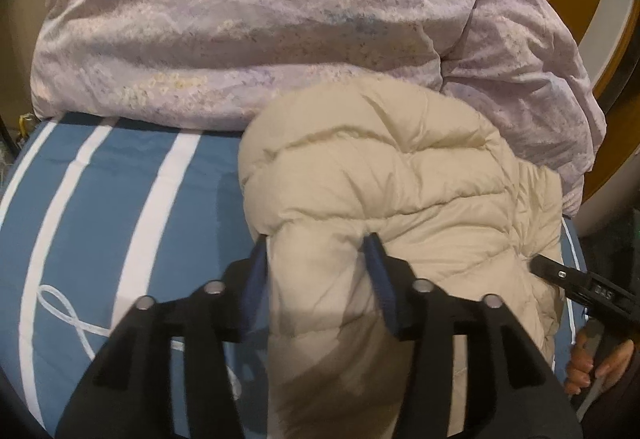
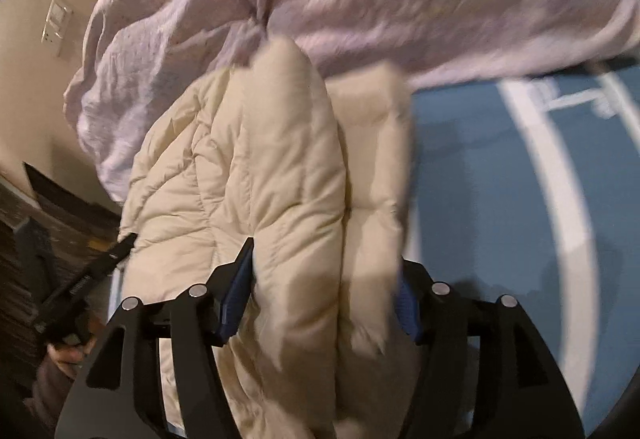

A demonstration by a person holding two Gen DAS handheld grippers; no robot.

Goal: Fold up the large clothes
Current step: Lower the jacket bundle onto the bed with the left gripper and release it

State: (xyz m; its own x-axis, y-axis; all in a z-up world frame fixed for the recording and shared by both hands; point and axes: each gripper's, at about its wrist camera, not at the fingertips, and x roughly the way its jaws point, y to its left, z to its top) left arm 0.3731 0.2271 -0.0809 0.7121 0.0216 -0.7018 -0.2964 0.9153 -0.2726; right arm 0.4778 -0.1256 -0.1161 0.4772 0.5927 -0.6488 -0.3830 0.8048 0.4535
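A cream quilted puffer jacket [image 1: 400,167] lies bunched on a blue bed sheet with white stripes [image 1: 100,219]. My left gripper [image 1: 316,239] straddles a puffy fold at the jacket's near edge; its blue pads stand apart and the fabric swells between them. In the right wrist view the jacket [image 2: 260,159] looks doubled over. My right gripper [image 2: 326,255] stands wide around a thick fold of it, and the padding partly hides the right pad. Each gripper also shows at the other view's edge: the right gripper [image 1: 560,275], the left gripper [image 2: 108,255].
A crumpled lilac duvet [image 1: 240,19] is heaped behind the jacket, across the far side of the bed [image 2: 480,179]. A person's hand [image 1: 600,363] grips the right handle. A wall with a switch plate [image 2: 56,23] and dark flooring lie beyond the bed's edge.
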